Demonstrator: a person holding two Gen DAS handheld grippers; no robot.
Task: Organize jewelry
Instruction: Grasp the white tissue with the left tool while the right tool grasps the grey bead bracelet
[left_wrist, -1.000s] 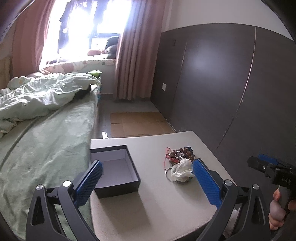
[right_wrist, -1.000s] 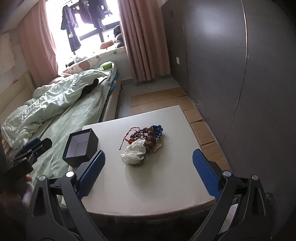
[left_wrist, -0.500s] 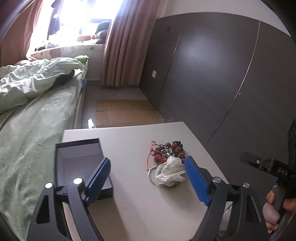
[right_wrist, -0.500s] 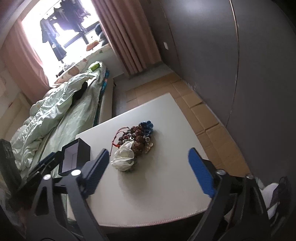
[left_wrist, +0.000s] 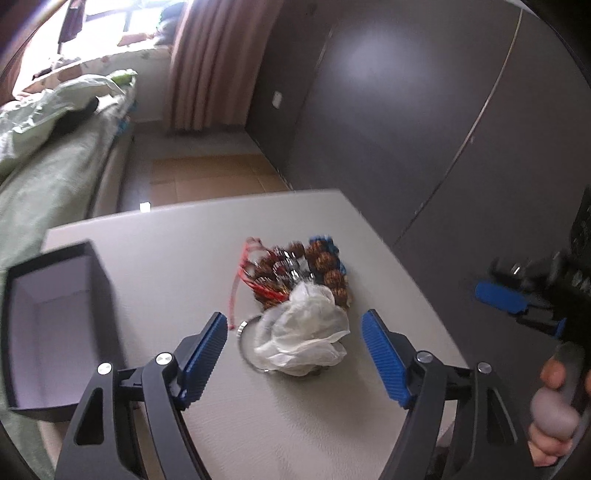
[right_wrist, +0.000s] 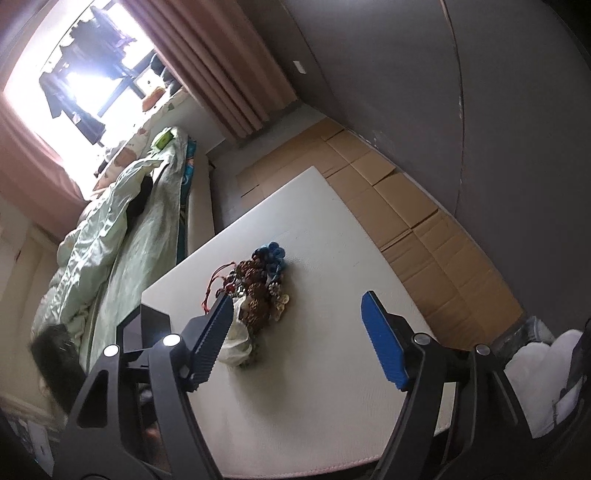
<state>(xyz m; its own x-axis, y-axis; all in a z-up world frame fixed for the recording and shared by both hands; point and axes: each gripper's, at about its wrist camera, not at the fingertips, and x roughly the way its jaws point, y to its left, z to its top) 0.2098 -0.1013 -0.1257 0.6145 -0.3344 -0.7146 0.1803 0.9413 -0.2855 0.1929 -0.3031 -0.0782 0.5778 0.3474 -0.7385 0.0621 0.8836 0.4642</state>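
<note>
A pile of beaded jewelry (left_wrist: 299, 269) with brown, blue and red strands lies mid-table, with a white crumpled pouch (left_wrist: 306, 332) and a metal ring (left_wrist: 245, 341) at its near end. It also shows in the right wrist view (right_wrist: 258, 280). An open dark box (left_wrist: 51, 317) stands at the table's left; in the right wrist view (right_wrist: 144, 328) it is partly hidden behind my left finger. My left gripper (left_wrist: 293, 354) is open, its fingers on either side of the pouch, above it. My right gripper (right_wrist: 295, 339) is open and empty over the table, and shows at the right of the left wrist view (left_wrist: 517, 299).
The white table (left_wrist: 295, 424) stands beside a bed with green bedding (right_wrist: 122, 236) on the left. A dark wall panel (left_wrist: 406, 110) runs along the right. Cardboard sheets (right_wrist: 424, 221) cover the floor beyond the table.
My left gripper has moved forward and right, closing in on the pouch and jewelry pile. My right gripper has tilted and moved closer to the table.
</note>
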